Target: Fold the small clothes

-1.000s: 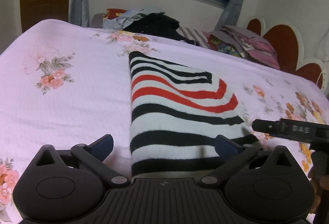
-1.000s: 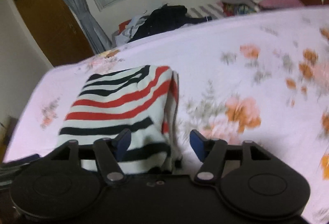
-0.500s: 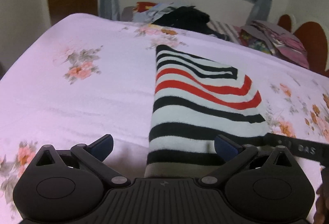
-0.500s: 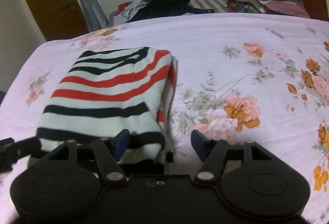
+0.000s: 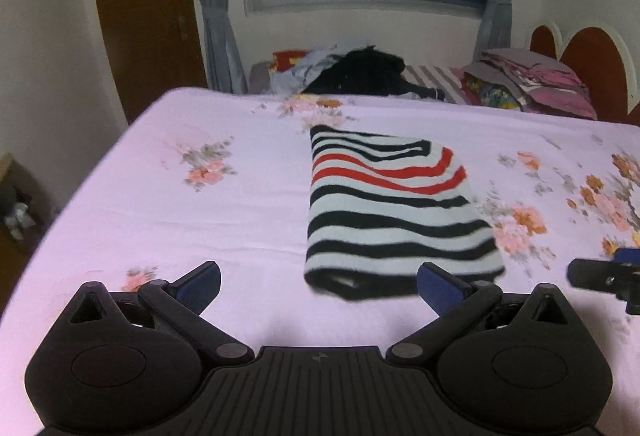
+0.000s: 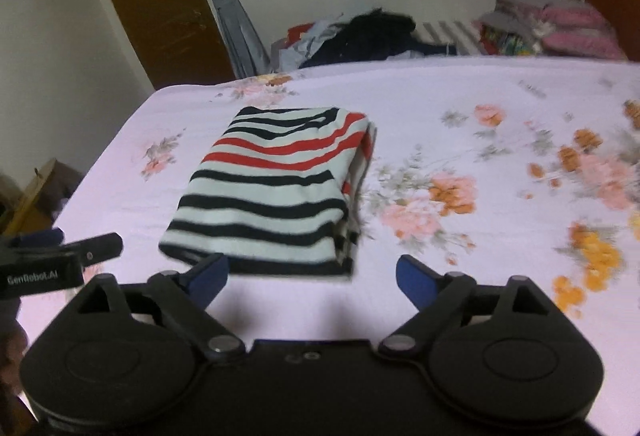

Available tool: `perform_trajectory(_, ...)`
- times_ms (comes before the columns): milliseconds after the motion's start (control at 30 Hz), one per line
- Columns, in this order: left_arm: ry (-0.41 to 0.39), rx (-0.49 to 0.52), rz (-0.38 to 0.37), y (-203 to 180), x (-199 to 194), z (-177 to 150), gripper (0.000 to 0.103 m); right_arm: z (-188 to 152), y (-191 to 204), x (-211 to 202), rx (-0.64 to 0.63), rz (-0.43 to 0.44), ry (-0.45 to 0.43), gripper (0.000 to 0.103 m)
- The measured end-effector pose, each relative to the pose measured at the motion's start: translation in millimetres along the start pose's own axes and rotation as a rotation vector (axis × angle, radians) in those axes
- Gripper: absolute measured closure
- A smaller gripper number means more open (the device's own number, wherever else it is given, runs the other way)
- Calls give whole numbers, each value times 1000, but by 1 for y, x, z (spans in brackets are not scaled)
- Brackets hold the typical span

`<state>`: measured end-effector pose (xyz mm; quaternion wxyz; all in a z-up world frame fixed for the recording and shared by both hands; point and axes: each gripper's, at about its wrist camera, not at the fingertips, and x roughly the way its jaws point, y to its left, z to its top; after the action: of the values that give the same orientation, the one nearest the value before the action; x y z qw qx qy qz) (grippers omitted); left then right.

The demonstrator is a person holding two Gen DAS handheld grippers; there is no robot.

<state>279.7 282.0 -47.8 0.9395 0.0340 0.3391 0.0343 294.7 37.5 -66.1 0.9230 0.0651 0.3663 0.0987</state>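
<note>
A folded striped garment, white with black and red bands, lies flat on the pink floral bedsheet. My left gripper hovers open just short of its near edge, nothing between the blue pads. In the right wrist view the same striped garment lies ahead and to the left. My right gripper is back from its near edge, jaws opening wide, with only the garment's near corner showing between the pads, which do not press on it. Each gripper's tip shows in the other's view: the right gripper, the left gripper.
A heap of loose clothes lies beyond the bed's far edge under the window. Folded bedding sits by the red headboard at the right. A brown door stands at the left. Bare sheet spreads right of the garment.
Both grippers have pulled back and up from the garment's near edge, so it now lies whole in view. The right gripper's jaws have spread much wider and let go of the edge.
</note>
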Motion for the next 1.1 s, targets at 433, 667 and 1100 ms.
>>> perform_trajectory(433,-73,-54,20,-14,-173,-66,0,-72,20,-188,-18,-141,-251,0)
perform_trajectory(667,-109,-68,19,-16,-225,-86,0,-88,33,-234,-69,-147,-324,0)
perform_trajectory(1100,-138,-91,34,-18,-250,-86,0,-99,30,-254,-54,-134,-356,0)
